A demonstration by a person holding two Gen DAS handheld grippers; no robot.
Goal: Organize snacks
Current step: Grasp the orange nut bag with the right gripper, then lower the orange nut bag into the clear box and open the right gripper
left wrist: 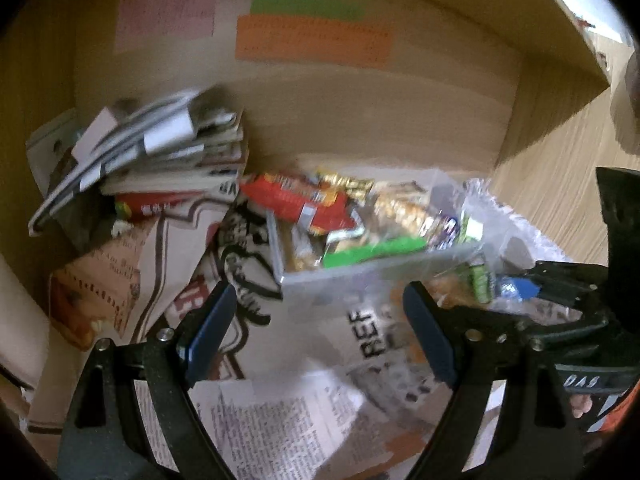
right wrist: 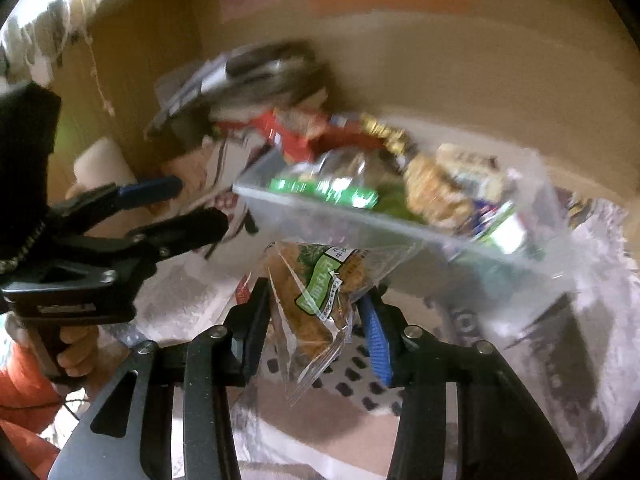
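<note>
A clear plastic box holds several snack packets in red, green and gold wrappers. My right gripper is shut on a clear snack packet with a green label, held just in front of the box's near wall. It shows at the right of the left wrist view. My left gripper is open and empty, in front of the box over printed paper. It shows at the left of the right wrist view.
Printed papers and bags cover the surface. A stack of books and papers lies at the back left. A cardboard wall with pink, green and orange labels stands behind. Wooden floor shows at the right.
</note>
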